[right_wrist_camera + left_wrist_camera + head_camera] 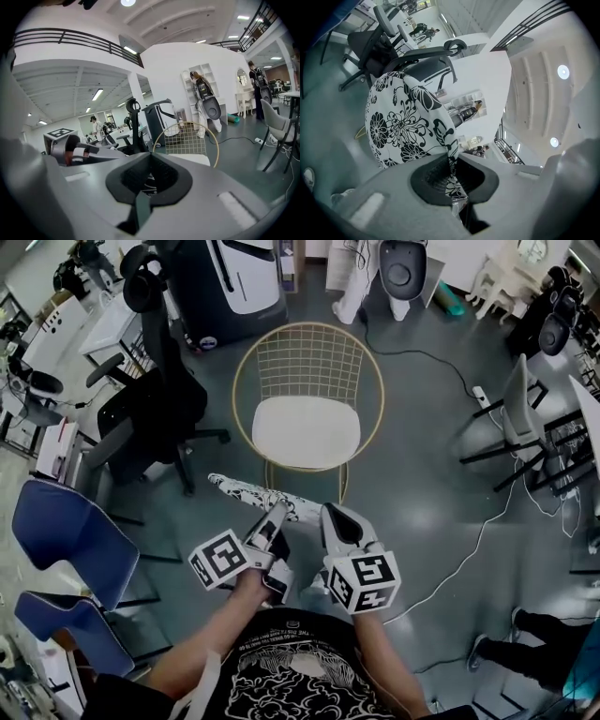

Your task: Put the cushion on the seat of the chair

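Left gripper [279, 512] and right gripper [333, 517] are both clamped on the one floral cushion [255, 493]. It's held on edge, long axis slanting left-to-right, just short of the single wire chair [307, 352] and its seat [305, 432]. One black office chair [150, 409] stands left of it, two blue chairs [70, 535] nearer, and a floor cable [487, 531] runs on the right.

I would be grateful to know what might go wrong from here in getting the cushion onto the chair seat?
1. The left gripper pinches only a thin edge of the cushion, so the fabric may slip out of its jaws.
2. The chair has a raised gold wire rim around its white seat. The cushion could catch on it or land half off.
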### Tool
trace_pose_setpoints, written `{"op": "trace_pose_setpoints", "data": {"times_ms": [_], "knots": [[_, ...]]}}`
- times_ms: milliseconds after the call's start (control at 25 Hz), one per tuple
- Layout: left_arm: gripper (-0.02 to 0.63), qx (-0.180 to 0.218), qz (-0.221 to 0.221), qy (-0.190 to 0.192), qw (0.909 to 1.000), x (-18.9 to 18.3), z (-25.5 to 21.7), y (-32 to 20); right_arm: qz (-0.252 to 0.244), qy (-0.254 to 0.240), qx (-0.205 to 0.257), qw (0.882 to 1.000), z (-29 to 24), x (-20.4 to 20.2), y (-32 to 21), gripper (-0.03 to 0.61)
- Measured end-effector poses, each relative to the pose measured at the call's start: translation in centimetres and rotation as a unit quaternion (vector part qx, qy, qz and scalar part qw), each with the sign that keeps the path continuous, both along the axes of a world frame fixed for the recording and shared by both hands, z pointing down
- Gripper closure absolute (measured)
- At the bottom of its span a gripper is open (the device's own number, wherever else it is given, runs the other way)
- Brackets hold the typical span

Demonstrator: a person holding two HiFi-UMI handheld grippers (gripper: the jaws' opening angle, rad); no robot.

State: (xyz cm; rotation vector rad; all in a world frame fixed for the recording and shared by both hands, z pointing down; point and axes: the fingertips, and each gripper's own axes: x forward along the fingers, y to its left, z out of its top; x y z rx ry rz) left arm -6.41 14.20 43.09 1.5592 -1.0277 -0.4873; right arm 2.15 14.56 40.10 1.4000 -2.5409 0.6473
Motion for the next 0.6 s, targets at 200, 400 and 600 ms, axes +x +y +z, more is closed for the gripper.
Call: {"op": "trace_pose_setpoints", "data": {"times_ms": [200,400,600], "knots": [[0.601,0.000,-0.027,-0.013,0.9996,1.5,0.1,-1.5,-0.013,-0.005,-0.008,1.000,0.4,2.6,-1.4,0.580],[0.601,0.002,-0.048,-0.020,0.9986,2.6,0.2,-2.8,-0.021,-0.008,-0.003,1.000,0.7,4.7,-2.7,0.580],[0.601,0.002,-0.060,-0.022,0.9979,3.5,0.4,-3.9,-0.019,-0.007,-0.005,1.000,1.0,6.7,-3.4,0.580]]}}
